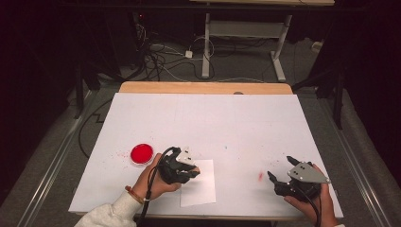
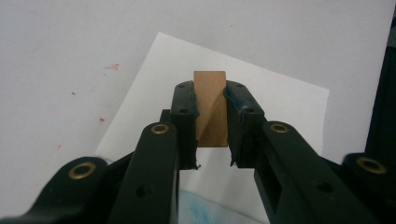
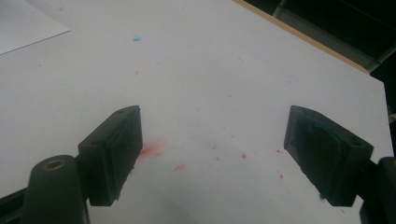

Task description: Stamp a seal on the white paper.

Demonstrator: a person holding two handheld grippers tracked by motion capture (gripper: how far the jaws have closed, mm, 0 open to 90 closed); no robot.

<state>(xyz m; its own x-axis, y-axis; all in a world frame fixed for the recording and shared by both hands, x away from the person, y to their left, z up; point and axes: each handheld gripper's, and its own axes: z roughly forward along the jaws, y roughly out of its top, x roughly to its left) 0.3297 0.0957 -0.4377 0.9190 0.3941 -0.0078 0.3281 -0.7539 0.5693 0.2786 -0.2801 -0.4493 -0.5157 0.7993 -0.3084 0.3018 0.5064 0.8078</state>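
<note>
Between the left gripper's [image 2: 211, 116] fingers [image 2: 184, 114] sits a small wooden block [image 2: 211, 100], clamped on both sides by the pads, its top end rising a little past the fingertips. Seen in the left gripper view, the block hangs over a white sheet of paper [image 2: 280, 100] lying on the worktop [image 2: 70, 42]; whether the block touches the paper cannot be told. From the high view, this gripper [image 1: 191, 172] is at the sheet's [image 1: 201, 189] left edge, near the front of the worktop [image 1: 203, 118], with the person's left hand [image 1: 151, 182] wrapped around its body. Just beyond that hand, a round red dish [image 1: 141, 153] rests on the white surface, apart from the paper.

Over at the right front, the right gripper's [image 3: 212, 140] fingers [image 3: 116, 149] stand wide apart with nothing between them, above bare worktop flecked with small red marks [image 3: 149, 149]. The high view shows this gripper [image 1: 281, 170] held by the right hand [image 1: 314, 203], well apart from the paper.
</note>
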